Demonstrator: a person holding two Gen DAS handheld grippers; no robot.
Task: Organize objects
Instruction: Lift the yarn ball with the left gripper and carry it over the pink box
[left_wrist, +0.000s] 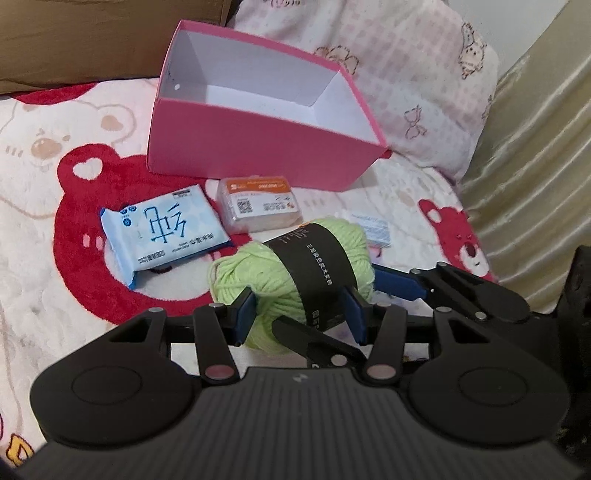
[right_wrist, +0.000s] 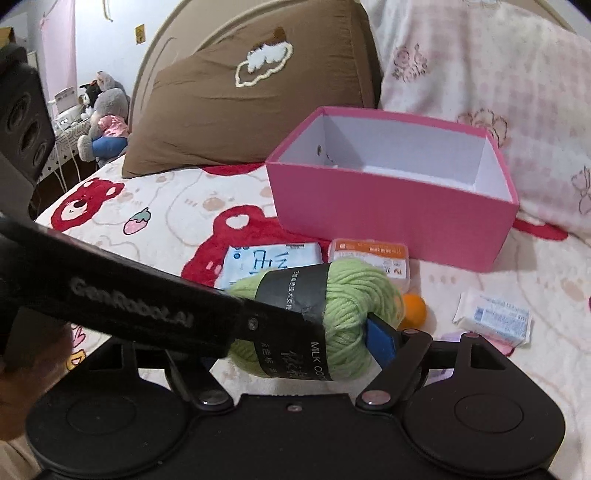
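Observation:
A green yarn ball (left_wrist: 295, 269) with a black paper band is held between both grippers above the bed. My left gripper (left_wrist: 301, 314) is shut on its near end, blue pads pressing each side. My right gripper (right_wrist: 314, 332) also grips the yarn ball (right_wrist: 347, 295); its right pad presses the yarn and its left finger is hidden behind the left gripper's body. An open, empty pink box (left_wrist: 258, 147) stands just beyond; it also shows in the right wrist view (right_wrist: 388, 206).
On the bear-print blanket lie a blue tissue pack (left_wrist: 166, 232), an orange-labelled clear box (left_wrist: 258, 203), a small white packet (right_wrist: 495, 317) and an orange ball (right_wrist: 413, 308). A brown pillow (right_wrist: 240, 110) and a pink pillow (right_wrist: 498, 74) stand behind the box.

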